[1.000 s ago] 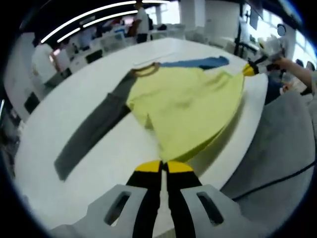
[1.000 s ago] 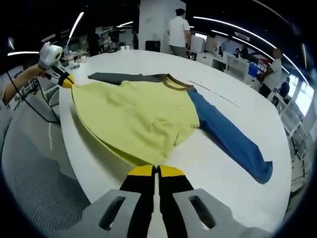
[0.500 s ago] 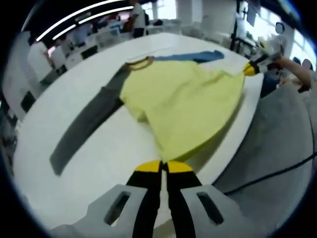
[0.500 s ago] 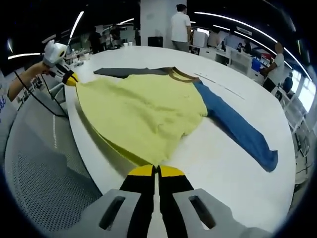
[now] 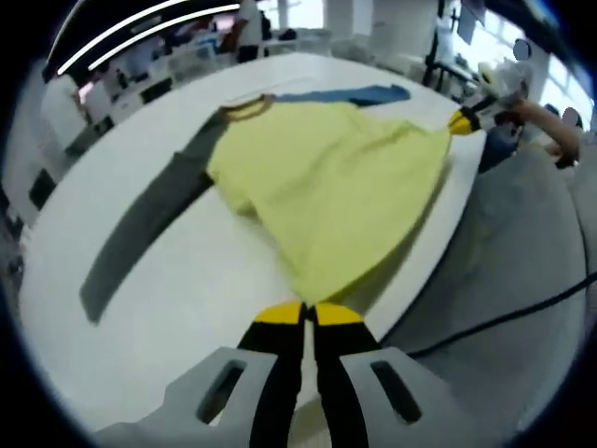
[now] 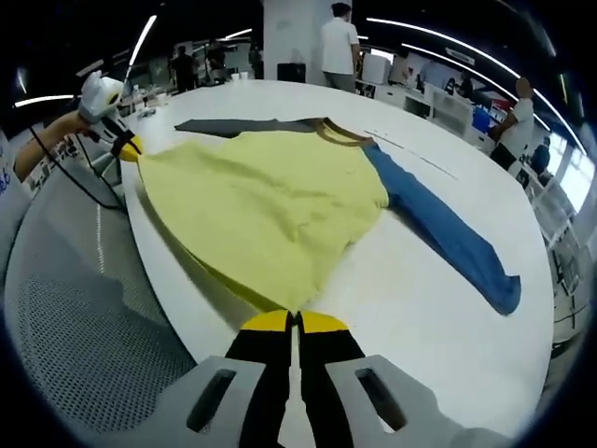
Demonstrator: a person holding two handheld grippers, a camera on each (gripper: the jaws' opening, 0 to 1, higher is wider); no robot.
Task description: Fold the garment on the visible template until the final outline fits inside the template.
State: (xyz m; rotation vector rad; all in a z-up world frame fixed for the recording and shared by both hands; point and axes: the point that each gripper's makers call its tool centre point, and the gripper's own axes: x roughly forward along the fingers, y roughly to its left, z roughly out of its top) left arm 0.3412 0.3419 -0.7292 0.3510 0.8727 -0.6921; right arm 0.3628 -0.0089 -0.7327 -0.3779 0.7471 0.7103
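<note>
On the glossy white table (image 5: pixel 187 280), a soft yellow garment (image 5: pixel 326 187) lies spread.

I count one garment (image 6: pixel 270 205) on the worktop (image 6: pixel 420 308): yellow body, two sleeves, one grey sleeve (image 5: pixel 140 224) and one blue sleeve (image 6: pixel 438 233). Two tongs: left tongs (image 5: pixel 309 313) at one hem corner near the worktop edge, right tongs (image 6: pixel 295 322) at the other. One cable (image 5: pixel 494 317) past the edge. At least three people stand behind.

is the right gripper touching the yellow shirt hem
Touching: in the right gripper view the right gripper has its jaws shut on the yellow shirt hem corner.
</note>
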